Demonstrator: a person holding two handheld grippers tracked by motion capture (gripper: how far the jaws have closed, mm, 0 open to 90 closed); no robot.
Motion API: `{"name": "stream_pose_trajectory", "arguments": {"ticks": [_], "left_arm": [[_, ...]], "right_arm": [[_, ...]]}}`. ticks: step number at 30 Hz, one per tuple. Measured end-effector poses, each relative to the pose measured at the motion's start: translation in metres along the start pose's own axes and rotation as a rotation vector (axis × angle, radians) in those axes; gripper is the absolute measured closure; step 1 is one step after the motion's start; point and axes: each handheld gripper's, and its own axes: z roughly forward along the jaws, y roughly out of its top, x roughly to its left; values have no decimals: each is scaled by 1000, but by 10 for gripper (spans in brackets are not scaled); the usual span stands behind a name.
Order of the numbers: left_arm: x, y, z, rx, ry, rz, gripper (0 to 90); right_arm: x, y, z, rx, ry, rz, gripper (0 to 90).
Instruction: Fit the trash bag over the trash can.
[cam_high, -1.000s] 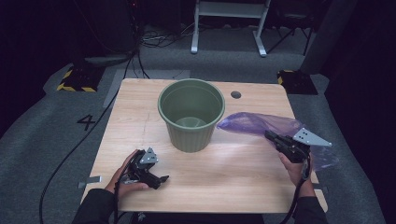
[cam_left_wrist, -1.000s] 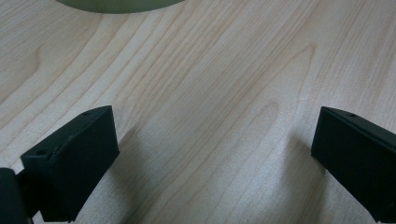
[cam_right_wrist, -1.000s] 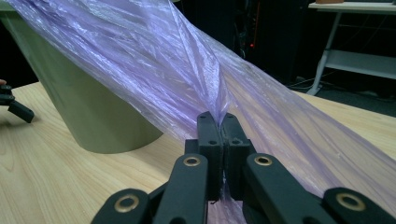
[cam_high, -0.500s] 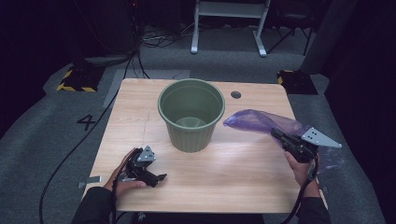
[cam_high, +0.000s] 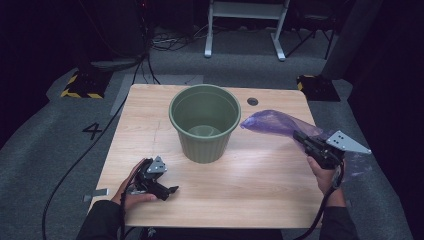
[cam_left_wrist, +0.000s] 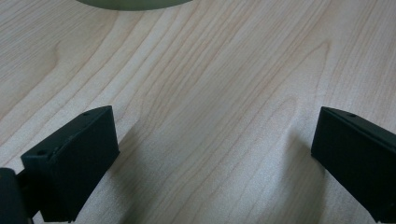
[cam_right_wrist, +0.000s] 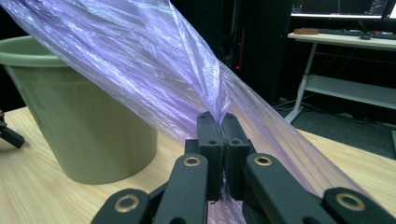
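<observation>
A green plastic bucket (cam_high: 205, 122) stands upright in the middle of the wooden table (cam_high: 260, 185), and its side fills the left of the right gripper view (cam_right_wrist: 88, 126). A thin purple plastic bag (cam_high: 277, 122) hangs in the air at the right of the bucket. My right gripper (cam_high: 302, 139) is shut on a bunched fold of that bag (cam_right_wrist: 154, 70), with the jaws pinched together (cam_right_wrist: 222, 123). My left gripper (cam_high: 167, 192) rests on the table near the front left edge, held by a hand. Its jaws stand wide apart (cam_left_wrist: 215, 154) over bare wood with nothing between them.
A round cable hole (cam_high: 253, 101) sits in the table behind the bucket. Dark floor surrounds the table, with a white desk frame (cam_high: 245, 25) at the back and yellow-black striped blocks (cam_high: 80, 85) on the left.
My right gripper has lifted a little with the purple bag and drifted right. The left gripper has stayed where it was.
</observation>
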Motion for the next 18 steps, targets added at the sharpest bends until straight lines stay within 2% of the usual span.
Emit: {"name": "stream_pose_trajectory", "arguments": {"ticks": [12, 18], "left_arm": [[3, 1, 1, -1, 6, -4, 1], [3, 1, 1, 0, 5, -3, 1]], "right_arm": [[-5, 13, -12, -33, -23, -4, 895], [0, 24, -11, -43, -17, -24, 895]]}}
